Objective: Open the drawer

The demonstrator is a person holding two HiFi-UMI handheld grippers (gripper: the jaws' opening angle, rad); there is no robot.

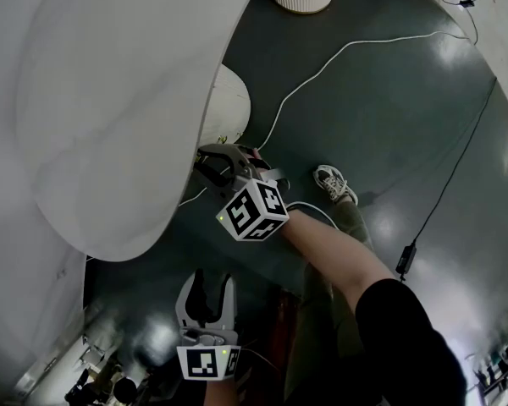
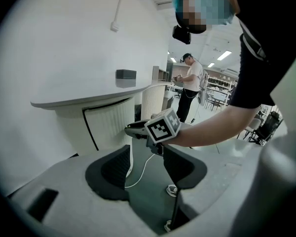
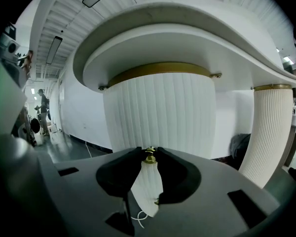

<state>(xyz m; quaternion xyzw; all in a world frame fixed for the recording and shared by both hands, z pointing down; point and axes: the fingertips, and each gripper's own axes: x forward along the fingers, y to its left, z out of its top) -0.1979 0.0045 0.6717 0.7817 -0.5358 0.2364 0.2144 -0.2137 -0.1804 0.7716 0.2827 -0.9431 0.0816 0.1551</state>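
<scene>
Drawer: a white, ribbed, curved front (image 3: 160, 112) sits under the overhanging edge of the counter (image 1: 110, 100), with a gold band along its top. No view shows its inside, and I cannot tell whether it is drawn out at all.
Knob: a small brass knob (image 3: 149, 157) sits at the middle of that front, below the counter's edge.
Right gripper: my right gripper (image 3: 149, 151) is clenched on the knob, one jaw tip against each side of it.
Left gripper: my left gripper (image 1: 212, 282) is released, its jaws wide apart with only floor between them. It is low, off the counter's near edge and well apart from the drawer.
Head view alone: the counter top seen from above; my right gripper's marker cube (image 1: 252, 211) just off its edge, the jaws reaching beneath; a white cable (image 1: 322, 66) trailing over the dark floor (image 1: 389, 125); my shoe (image 1: 333, 183).
Right gripper view alone: the knob, the gold band, and a ribbed column (image 3: 269, 132) under the counter's right edge, beside the drawer.
Left gripper view alone: a small black box (image 2: 126, 74) on the counter top near its edge, and a person (image 2: 191, 83) standing far beyond it.
</scene>
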